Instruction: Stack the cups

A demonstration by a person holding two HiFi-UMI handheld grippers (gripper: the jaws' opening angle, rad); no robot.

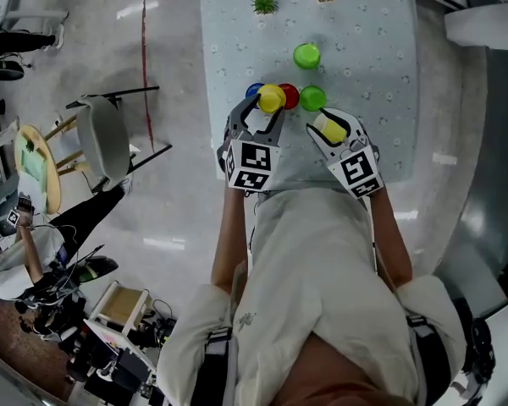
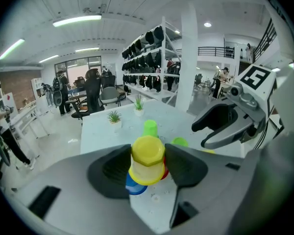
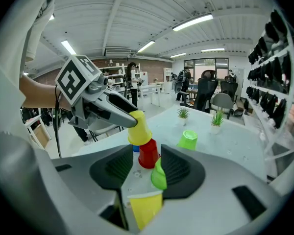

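Our left hand-held gripper (image 1: 269,106) is clamped on an upturned yellow cup (image 2: 147,155), mouth down, long axis near upright and leaning a little. In the right gripper view the red cup (image 3: 148,154) stands directly under it; we cannot tell whether the two touch. Lowering it squarely looks like the coming move, and the left is nearer. The right hand-held gripper (image 1: 326,121) grips a second yellow cup (image 3: 145,208). On the table (image 1: 381,41) the blue cup (image 1: 253,90) and green cup (image 1: 312,98) flank the red; a lime cup (image 1: 306,55) stands further up-frame. None looks nested.
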